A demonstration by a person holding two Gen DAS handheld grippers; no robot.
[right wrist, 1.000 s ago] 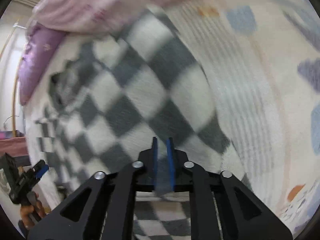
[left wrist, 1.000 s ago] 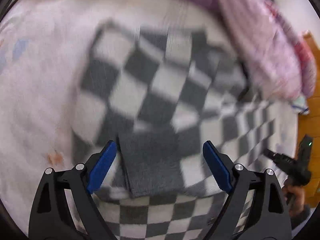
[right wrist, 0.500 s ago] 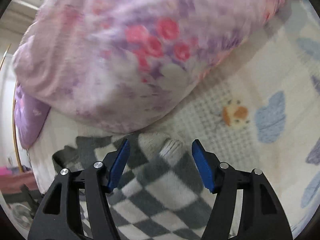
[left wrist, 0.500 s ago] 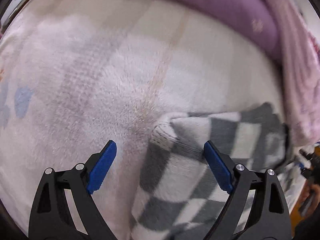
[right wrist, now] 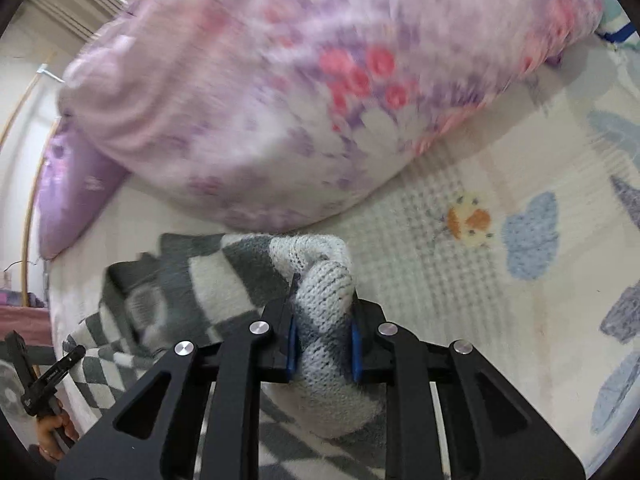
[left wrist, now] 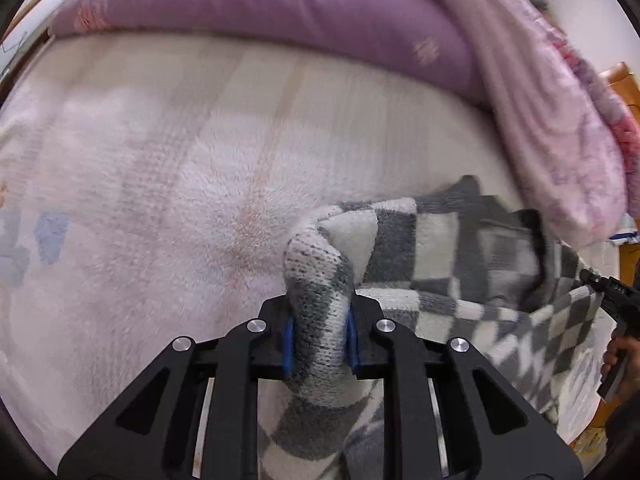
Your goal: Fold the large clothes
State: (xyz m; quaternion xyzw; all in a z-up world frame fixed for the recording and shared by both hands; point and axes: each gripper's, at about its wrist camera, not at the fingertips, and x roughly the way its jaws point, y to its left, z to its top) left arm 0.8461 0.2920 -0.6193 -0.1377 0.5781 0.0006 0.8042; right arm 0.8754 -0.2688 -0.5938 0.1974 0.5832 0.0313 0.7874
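Note:
A grey-and-white checkered knit garment (left wrist: 460, 264) lies on a bed. My left gripper (left wrist: 319, 340) is shut on one bunched corner of it, the knit pinched between the blue pads. My right gripper (right wrist: 325, 346) is shut on another bunched corner of the same garment (right wrist: 208, 280). The rest of the garment trails between the two grippers. Each gripper shows small at the edge of the other's view, the right one in the left wrist view (left wrist: 612, 300) and the left one in the right wrist view (right wrist: 44, 380).
The bed has a fuzzy white blanket (left wrist: 180, 200) with blue clouds and an orange figure (right wrist: 532, 236). A purple pillow (left wrist: 280, 12) lies along the far edge. A pink floral quilt (right wrist: 300, 92) is piled just beyond the garment.
Both grippers were open over the garment's far corners half a second ago. Both have since closed on those corners and bunched the knit between their pads.

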